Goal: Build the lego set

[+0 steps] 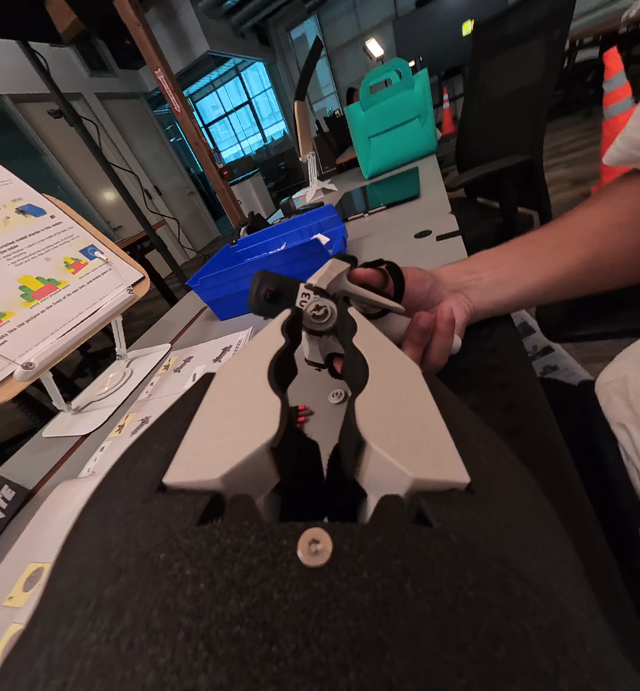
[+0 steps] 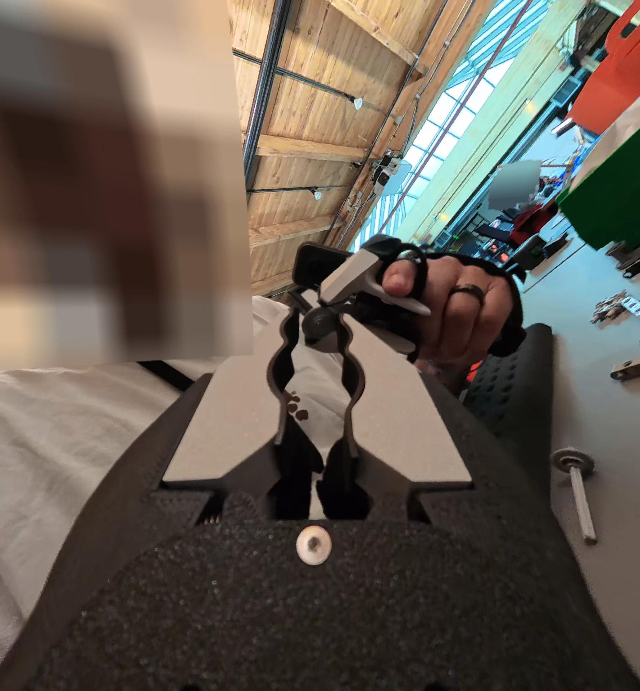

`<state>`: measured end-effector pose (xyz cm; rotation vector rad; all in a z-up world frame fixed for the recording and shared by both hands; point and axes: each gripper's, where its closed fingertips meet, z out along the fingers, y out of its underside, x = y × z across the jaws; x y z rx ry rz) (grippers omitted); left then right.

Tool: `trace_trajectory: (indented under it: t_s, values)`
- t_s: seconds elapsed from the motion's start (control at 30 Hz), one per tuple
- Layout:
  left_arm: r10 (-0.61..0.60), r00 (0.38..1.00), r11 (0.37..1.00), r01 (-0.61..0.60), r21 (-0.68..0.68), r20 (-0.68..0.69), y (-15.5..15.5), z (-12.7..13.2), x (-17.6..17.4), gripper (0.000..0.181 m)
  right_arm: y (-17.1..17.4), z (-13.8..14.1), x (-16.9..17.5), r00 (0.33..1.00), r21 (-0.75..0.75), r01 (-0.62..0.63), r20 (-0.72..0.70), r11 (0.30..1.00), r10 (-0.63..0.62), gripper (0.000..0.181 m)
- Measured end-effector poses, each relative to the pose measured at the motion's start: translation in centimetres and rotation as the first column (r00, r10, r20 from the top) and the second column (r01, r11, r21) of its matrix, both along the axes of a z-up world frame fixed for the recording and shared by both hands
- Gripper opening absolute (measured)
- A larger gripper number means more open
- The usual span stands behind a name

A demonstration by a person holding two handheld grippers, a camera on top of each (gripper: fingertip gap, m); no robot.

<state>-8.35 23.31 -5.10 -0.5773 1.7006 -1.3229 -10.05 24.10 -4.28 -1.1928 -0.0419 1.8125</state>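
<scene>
Step in hand, as I read it: a handover or a mating of the wheel [image 1: 320,316], done in mid-air.

- The wheel is a small grey hub with a dark tyre. It hangs above the table [image 1: 404,232], on your side of the blue bin [image 1: 269,258].
- Left gripper [image 1: 320,318]: tips flank the wheel side to side and look closed against it.
- Right gripper [image 2: 318,318]: same in its own view, at right angles to the left one. Both claws seem clamped on the one wheel. I cannot tell which one bears it.
- A second wheel [image 1: 337,395] lies on the table, nearer you than the bin. Red-tipped pins [image 1: 301,413] lie just beside it.
- An axle with a wheel on it [image 2: 576,486] lies on the table in the right view. The bin is not in that view, so I cannot place it against the bin.

Next move, my call:
- Decide which claw keeps the wheel, then let go with the other one only.
- Keep the hub bore clear of the pads if an axle goes in next.
- Check the instruction sheet [image 1: 30,261], left of the bin, for which way round it goes.
</scene>
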Motion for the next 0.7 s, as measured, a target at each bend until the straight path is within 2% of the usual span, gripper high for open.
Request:
trace_trajectory:
  t_s: [0.17,0.37,0.53,0.7]
  values:
    - [0.001,1.000,0.995,-0.003,0.097,0.022,-0.3,0.1,-0.2,0.017,-0.4,0.0,-0.1,0.997,-0.028,-0.072,-0.045,0.997,0.070,0.018]
    - [-0.025,0.999,0.999,0.024,0.044,0.042,-0.6,0.6,-0.6,0.018,-1.1,0.4,-0.4,0.980,-0.019,-0.153,-0.129,0.988,0.150,0.023]
    - [-0.061,0.996,0.997,0.058,0.042,0.060,-1.2,0.6,-0.8,0.017,-1.5,0.5,-1.0,0.962,-0.022,-0.229,-0.157,0.973,0.223,0.017]
    - [-0.081,0.995,0.995,0.077,0.059,0.059,-1.3,0.4,-1.0,0.017,-1.4,0.2,-1.2,0.977,-0.014,-0.193,-0.096,0.981,0.190,0.017]
